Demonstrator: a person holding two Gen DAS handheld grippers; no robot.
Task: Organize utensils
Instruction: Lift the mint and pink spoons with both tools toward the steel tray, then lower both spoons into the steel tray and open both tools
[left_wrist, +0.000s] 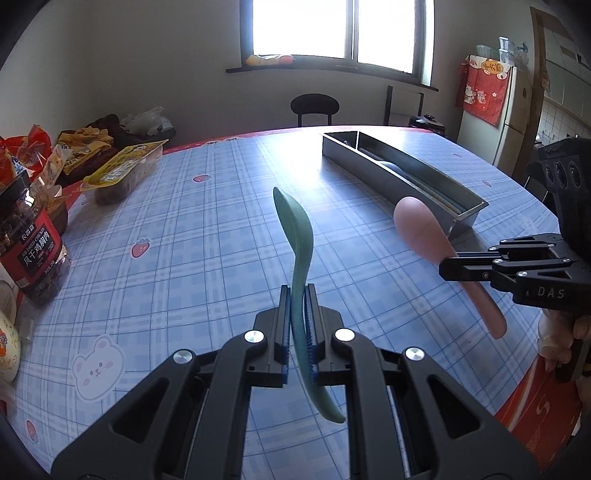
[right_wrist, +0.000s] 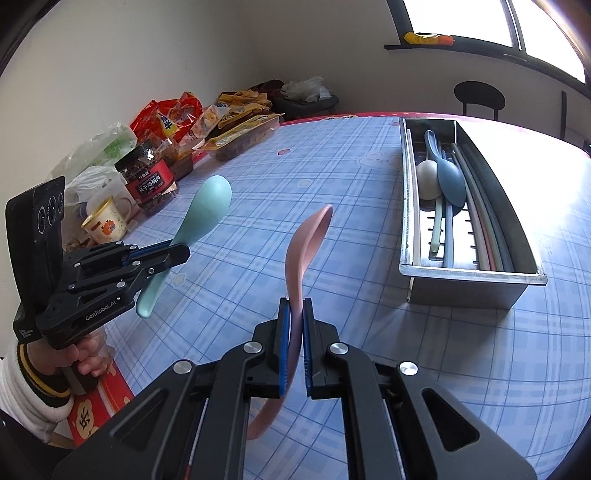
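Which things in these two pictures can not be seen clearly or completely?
- Metal tray: in the left wrist view its near wall hides most of the contents.
- Pink spoon: in the left wrist view the right claw covers the middle of its handle.
- Green spoon: in the right wrist view the left claw covers part of its handle.
- Snack packets: print too small to read.
- Window: overexposed, nothing visible outside.

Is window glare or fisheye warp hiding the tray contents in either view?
Left wrist view: blown-out window backlights the scene, tray interior is dark and mostly hidden by its wall. Right wrist view: edges bend, yet the spoons in the tray read clearly.
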